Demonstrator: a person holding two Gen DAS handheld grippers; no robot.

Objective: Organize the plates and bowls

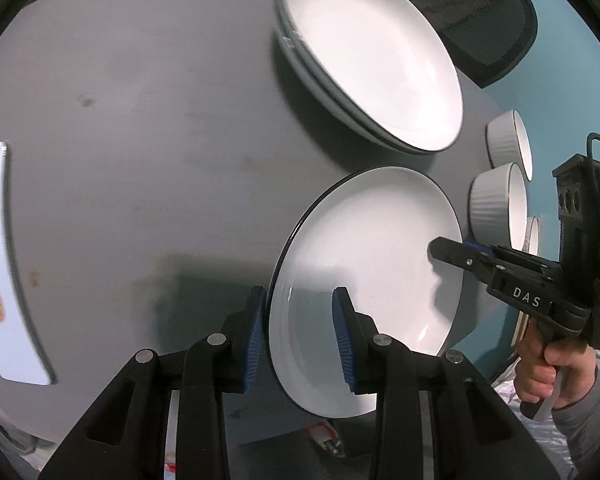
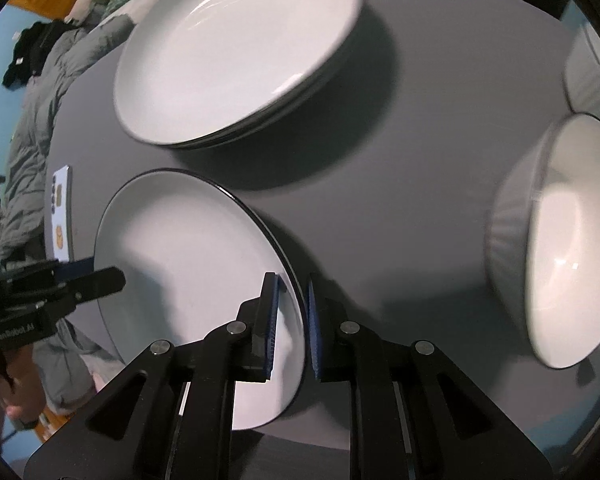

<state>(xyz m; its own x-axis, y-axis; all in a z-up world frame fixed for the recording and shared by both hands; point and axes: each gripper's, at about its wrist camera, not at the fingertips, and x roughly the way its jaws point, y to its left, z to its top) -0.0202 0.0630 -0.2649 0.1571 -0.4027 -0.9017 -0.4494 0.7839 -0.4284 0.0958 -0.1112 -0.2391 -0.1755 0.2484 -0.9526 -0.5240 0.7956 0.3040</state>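
- Card (image 1: 0, 264) with orange marks, flat at the far left of the grey tabletop (image 1: 140, 120).
- Left gripper (image 1: 300, 336) partly open, blue pads (image 1: 342, 332) astride the left rim of the plate (image 1: 364, 248): one pad outside under the rim, one on the white inside. Cannot tell whether the pads press on it.
- Plate white with a dark edge, tilted, near the tabletop's front edge, spanning the two grippers.
- Stack (image 1: 372, 56) of white plates farther back on the tabletop, just beyond the held plate, apart from it.
- Right gripper (image 2: 292, 320) nearly closed, clamped on the plate's right rim, one pad on each face.
- Seen from the left wrist: right gripper (image 1: 446, 250) reaching over the rim, a hand (image 1: 552, 364) in a grey sleeve on its handle.
- Ribbed white bowls (image 1: 496, 204) at the right edge of the tabletop, near the plate, not touching; the closest large in the right wrist view (image 2: 556, 240).
- Grey padded jacket (image 2: 40, 92) beyond the tabletop's left side in the right wrist view.
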